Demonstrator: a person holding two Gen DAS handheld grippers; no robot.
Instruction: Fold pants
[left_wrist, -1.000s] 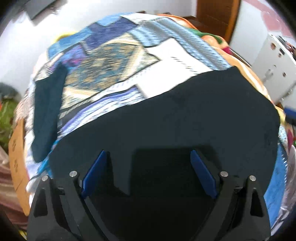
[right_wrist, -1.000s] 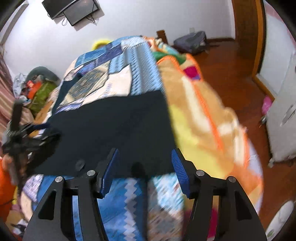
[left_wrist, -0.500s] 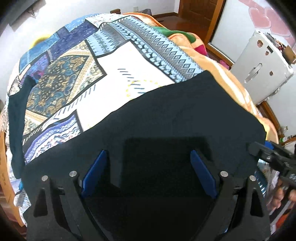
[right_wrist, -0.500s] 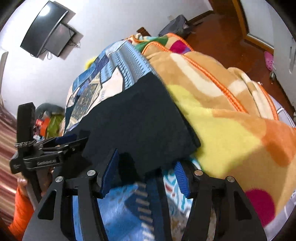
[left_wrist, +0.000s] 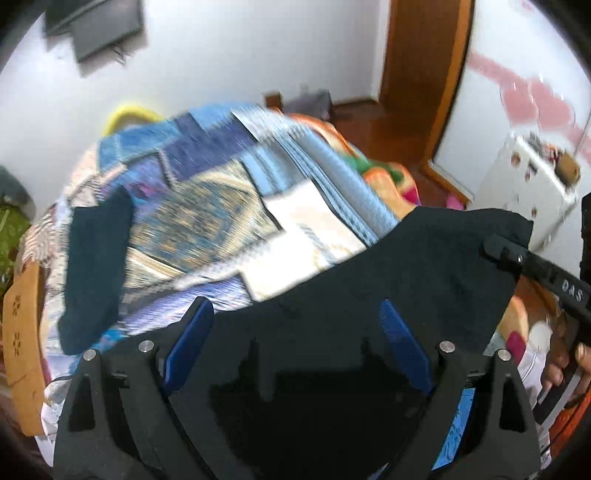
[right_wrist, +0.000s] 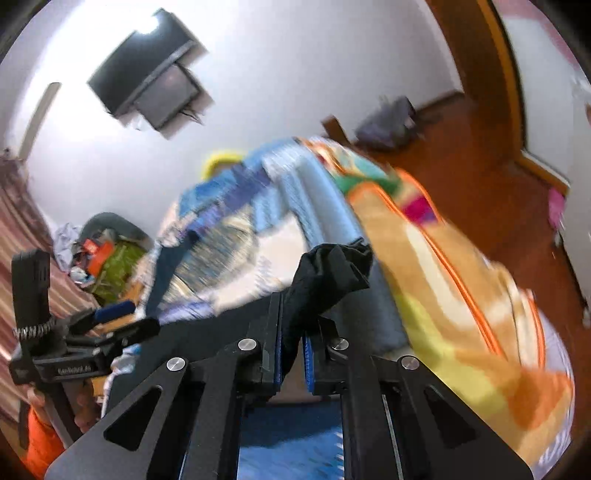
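The dark navy pants (left_wrist: 406, 280) lie across the near end of a bed with a patchwork blanket (left_wrist: 207, 206). My left gripper (left_wrist: 295, 332) is open, its blue pads wide apart over the near part of the pants, nothing between them. My right gripper (right_wrist: 293, 332) is shut on a corner of the pants (right_wrist: 332, 273), which bunches up above the fingers, lifted off the bed. The right gripper also shows in the left wrist view (left_wrist: 535, 277) at the pants' far right corner. The left gripper shows in the right wrist view (right_wrist: 110, 317) at left.
An orange and yellow blanket (right_wrist: 461, 295) hangs over the bed's right side. A second dark garment (left_wrist: 96, 266) lies on the bed's left part. A white appliance (left_wrist: 528, 192) stands at right, a wooden door (left_wrist: 424, 74) beyond. A wall TV (right_wrist: 151, 88) hangs behind the bed.
My right gripper has shut on the pants' corner and lifted it; it was open over the edge before. Both cameras have tilted upward. The left gripper stays open.
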